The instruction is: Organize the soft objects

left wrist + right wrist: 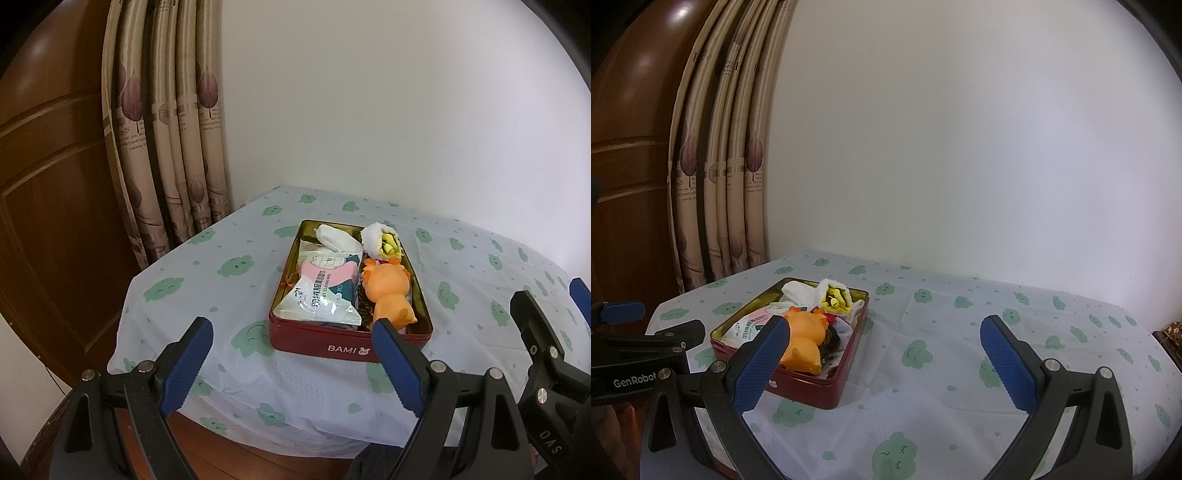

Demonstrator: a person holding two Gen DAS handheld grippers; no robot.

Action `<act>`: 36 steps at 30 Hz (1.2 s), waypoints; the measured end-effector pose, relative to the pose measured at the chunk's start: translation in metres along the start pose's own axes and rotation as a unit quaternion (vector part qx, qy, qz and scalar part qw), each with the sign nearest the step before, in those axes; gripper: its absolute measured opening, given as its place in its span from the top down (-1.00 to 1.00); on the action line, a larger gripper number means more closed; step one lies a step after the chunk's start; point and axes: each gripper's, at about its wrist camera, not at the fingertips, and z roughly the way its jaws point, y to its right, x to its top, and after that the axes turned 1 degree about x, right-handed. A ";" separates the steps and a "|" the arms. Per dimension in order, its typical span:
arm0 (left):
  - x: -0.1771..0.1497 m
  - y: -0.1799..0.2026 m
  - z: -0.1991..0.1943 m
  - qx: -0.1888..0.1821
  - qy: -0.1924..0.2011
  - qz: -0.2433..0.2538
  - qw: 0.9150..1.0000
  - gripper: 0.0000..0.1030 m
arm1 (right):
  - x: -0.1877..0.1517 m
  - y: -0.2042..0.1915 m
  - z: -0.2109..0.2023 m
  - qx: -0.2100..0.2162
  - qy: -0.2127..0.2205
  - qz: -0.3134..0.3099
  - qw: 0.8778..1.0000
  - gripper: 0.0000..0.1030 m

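**Words on show**

"BAMI" with a small rabbit mark runs along the tin's (332, 345) red front wall. "GenRobot" is printed on the left gripper (635, 382); "DAS" on the right gripper (550, 443). The wipes pack (321, 299) lettering is too blurred.

Soft objects (388, 291) packed in red tin (325, 343)

A plain white wall (369, 110) fills the back of the room. To its left hang beige satin curtains printed with purple leaves (173, 129), and beside them stands glossy brown wooden panelling (48, 166). The counter wears a white cloth patterned with green smiling clouds (960, 332). The light is soft and even.
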 end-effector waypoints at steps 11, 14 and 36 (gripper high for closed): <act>0.000 0.000 0.003 0.000 -0.009 -0.006 1.000 -0.75 | 0.000 0.000 0.000 0.001 -0.001 0.000 1.000 -0.99; 0.000 0.000 0.004 0.000 -0.012 -0.008 1.000 -0.75 | -0.002 -0.001 -0.001 0.002 -0.001 -0.001 1.000 -0.99; -0.001 0.000 0.004 0.003 -0.017 -0.006 1.000 -0.75 | -0.004 0.000 0.001 0.003 -0.005 -0.001 1.000 -0.99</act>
